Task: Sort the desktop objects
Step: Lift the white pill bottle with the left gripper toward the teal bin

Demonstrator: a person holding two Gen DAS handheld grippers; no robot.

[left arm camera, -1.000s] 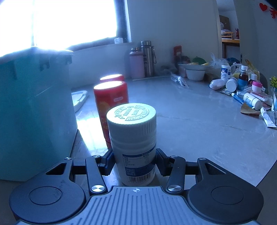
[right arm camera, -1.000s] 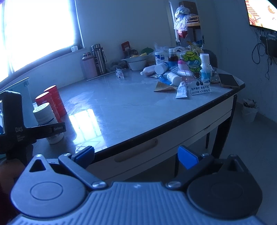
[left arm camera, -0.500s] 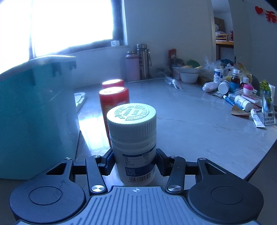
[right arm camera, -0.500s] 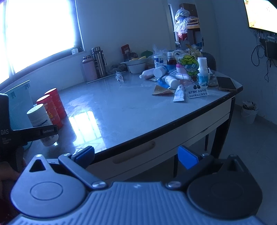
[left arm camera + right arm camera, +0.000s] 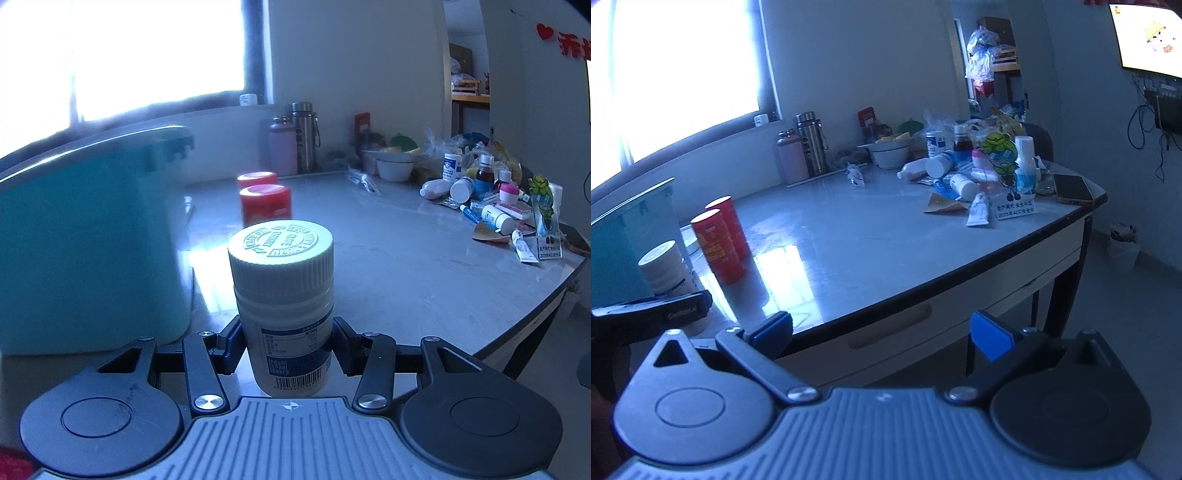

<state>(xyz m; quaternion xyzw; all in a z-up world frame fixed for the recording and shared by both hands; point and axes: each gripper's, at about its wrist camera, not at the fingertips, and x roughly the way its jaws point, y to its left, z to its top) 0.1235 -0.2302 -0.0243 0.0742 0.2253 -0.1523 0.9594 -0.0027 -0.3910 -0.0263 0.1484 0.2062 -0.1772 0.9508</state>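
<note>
Fingers (image 5: 231, 345) of left gripper (image 5: 288, 347) clamped on lower body of white pill bottle (image 5: 284, 306), one pad each side at label height. Bottle upright, long axis vertical, ribbed cap up, barcode label facing cam. It sits at near-left part of table (image 5: 388, 258), just right of teal bin (image 5: 88, 240); can't tell from left wrist view if base touches tabletop.

Right gripper (image 5: 881, 332) hangs off table's front edge, blue pads wide apart, nothing between them.

View diffs: left wrist shows embossed cap text + label, plus 2 red canisters (image 5: 265, 205) in a row right behind bottle, near one partly hidden by cap. Right wrist shows same bottle (image 5: 666, 267) side-on at far left w/ left gripper's black arm (image 5: 650, 312) crossing in front of its lower part, canisters (image 5: 718, 245) beside it toward table centre, and table's drawer front (image 5: 890, 325), not seen from left cam. Phone (image 5: 1073, 188) at far right corner only clear in right view.

Around: pink + steel flasks (image 5: 293, 138) at back wall, white bowl (image 5: 394, 168), heap of med bottles/tubes (image 5: 487, 206) far right w/ cartoon card stand (image 5: 1006, 173) in front. Middle of tabletop bare, sun patch glare near canisters. Window blown out, bin top edge hazy
</note>
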